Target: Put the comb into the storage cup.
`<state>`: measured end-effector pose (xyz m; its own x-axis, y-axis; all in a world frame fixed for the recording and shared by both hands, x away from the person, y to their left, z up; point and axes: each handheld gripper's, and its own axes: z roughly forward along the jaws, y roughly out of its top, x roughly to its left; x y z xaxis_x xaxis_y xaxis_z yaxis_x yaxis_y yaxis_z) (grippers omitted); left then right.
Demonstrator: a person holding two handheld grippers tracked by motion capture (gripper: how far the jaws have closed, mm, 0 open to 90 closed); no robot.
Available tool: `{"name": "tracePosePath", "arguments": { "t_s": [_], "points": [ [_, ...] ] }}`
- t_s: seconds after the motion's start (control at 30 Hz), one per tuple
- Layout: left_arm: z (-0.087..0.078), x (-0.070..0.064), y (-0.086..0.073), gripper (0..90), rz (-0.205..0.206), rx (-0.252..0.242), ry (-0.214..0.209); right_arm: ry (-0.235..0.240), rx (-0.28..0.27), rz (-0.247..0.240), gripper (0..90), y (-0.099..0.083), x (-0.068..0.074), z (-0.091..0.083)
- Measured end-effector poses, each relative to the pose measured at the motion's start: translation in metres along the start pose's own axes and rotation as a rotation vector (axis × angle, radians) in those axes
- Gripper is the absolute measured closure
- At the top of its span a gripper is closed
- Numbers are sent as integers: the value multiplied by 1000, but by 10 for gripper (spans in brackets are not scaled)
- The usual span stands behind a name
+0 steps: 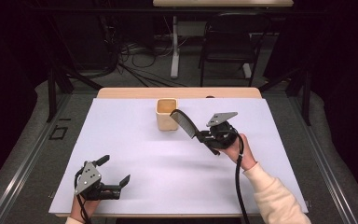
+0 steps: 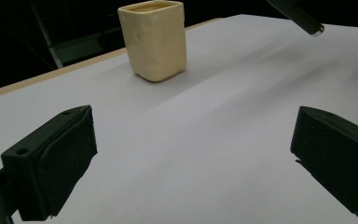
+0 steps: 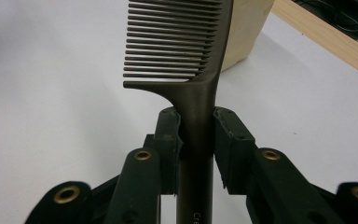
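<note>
**Right gripper pinching comb, closing on cup**

Right gripper (image 1: 204, 137), right of frame centre in the high view: jaws clamped on the comb (image 1: 185, 123) at the handle, just below the teeth. Right gripper view confirms: handle squeezed between both pads, teeth (image 3: 168, 42) pointing left of frame, cup behind the comb tip.

Comb held off the table, slanting up-left, tip near the rim of the cream cup (image 1: 168, 114) at upper centre. Not inside yet.

Left gripper (image 1: 115, 179), lower left, spread wide, holding nothing, well apart from the cup (image 2: 154, 39).

Step judged: carry phase, placing comb into cup.

Next move likely needs: lift tip over rim, tilt comb more upright, lower into opening, then release. Risk: clipping the near wall and tipping the cup.
</note>
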<state>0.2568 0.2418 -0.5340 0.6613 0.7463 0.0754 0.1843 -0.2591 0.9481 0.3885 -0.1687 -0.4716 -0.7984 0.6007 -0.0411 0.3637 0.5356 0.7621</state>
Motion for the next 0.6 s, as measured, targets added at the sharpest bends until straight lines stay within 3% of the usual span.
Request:
{"name": "tracePosePath", "arguments": {
  "t_s": [0.6],
  "points": [
    [-1,0,0,4,-1,-4,5,-40,-69,-12,718,10,-4,2]
  ]
}}
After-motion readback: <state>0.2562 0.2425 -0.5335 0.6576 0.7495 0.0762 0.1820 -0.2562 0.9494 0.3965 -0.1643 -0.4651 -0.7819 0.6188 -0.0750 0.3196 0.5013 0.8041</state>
